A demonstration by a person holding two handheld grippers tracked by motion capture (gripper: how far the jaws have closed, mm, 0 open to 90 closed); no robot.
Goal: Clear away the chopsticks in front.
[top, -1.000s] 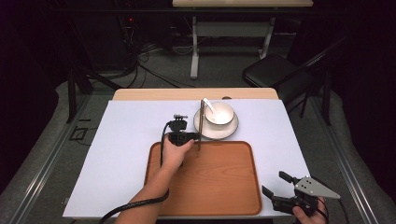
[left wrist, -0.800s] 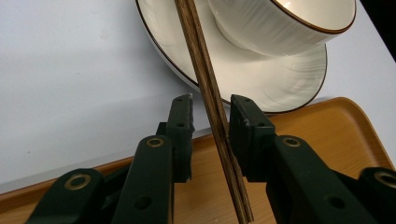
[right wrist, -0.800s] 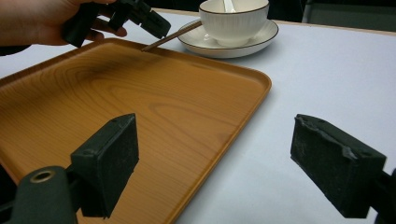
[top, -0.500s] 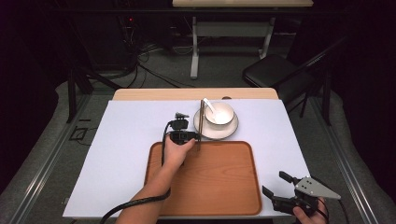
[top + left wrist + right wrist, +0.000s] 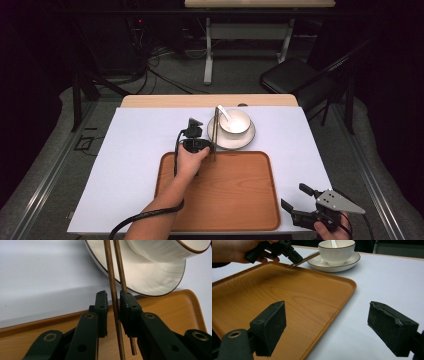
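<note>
A pair of brown chopsticks leans from the white saucer down onto the far edge of the wooden tray. A white bowl with a spoon in it stands on that saucer. My left gripper reaches the chopsticks' lower end. In the left gripper view its jaws have just been closing around the chopsticks, with a thin gap still showing at each pad. My right gripper rests wide open beside the tray's near right corner, with nothing between its pads.
A pale sheet covers the table under the tray and saucer. A black cable trails from the left gripper along the forearm. Beyond the table stand a dark chair and a desk frame.
</note>
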